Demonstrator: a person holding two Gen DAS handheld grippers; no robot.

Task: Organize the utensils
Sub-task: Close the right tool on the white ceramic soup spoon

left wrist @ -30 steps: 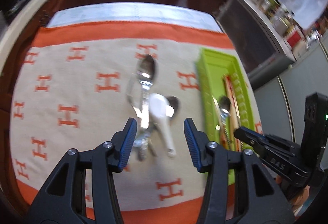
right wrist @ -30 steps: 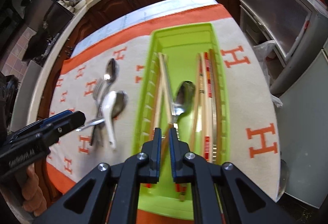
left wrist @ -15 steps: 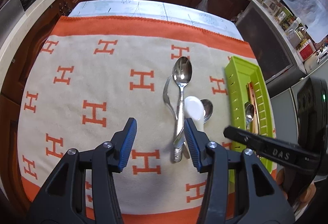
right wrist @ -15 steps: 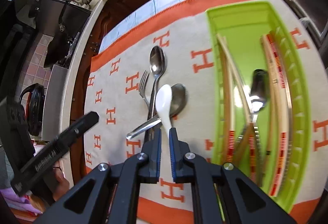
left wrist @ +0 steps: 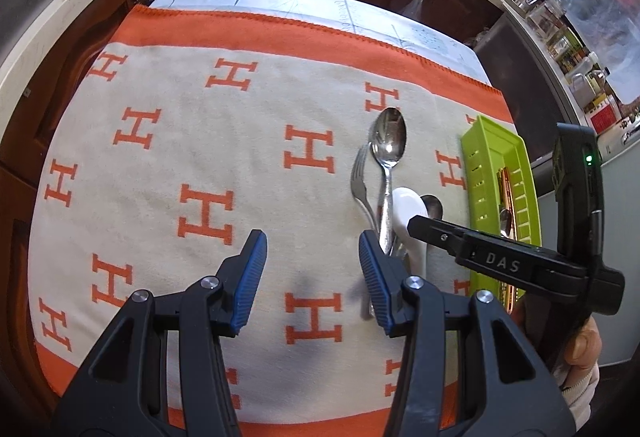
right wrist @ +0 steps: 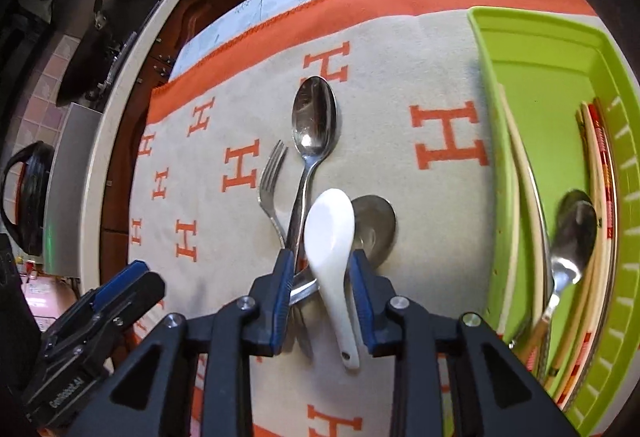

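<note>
- Where the left wrist camera looks down, the left gripper (left wrist: 310,269) hangs over the cream cloth with orange H letters (left wrist: 200,165) that covers the surface, its jaws about half open with nothing but bare cloth between them.
- Just right of its right finger lies a heap of cutlery: a large steel spoon (left wrist: 388,153), a steel fork (left wrist: 360,181) and a white ceramic soup spoon (left wrist: 408,213), with a second steel spoon's bowl (left wrist: 434,203) peeping out behind.
- The right gripper's black finger (left wrist: 480,253) reaches over the heap, and the lime-green plastic tray (left wrist: 480,173) lies beyond it.
- Seen from the right wrist camera, the right gripper (right wrist: 320,269) stands over the heap; its jaws have just been opening and now straddle the white ceramic soup spoon (right wrist: 330,233), with a gap showing on each side of it.
- The steel spoon (right wrist: 314,117) and fork (right wrist: 272,177) lie crossed beneath it.
- To the right, the green tray (right wrist: 540,49) holds chopsticks (right wrist: 600,165) and another steel spoon (right wrist: 572,237).
- The left gripper (right wrist: 120,289) shows at lower left.
</note>
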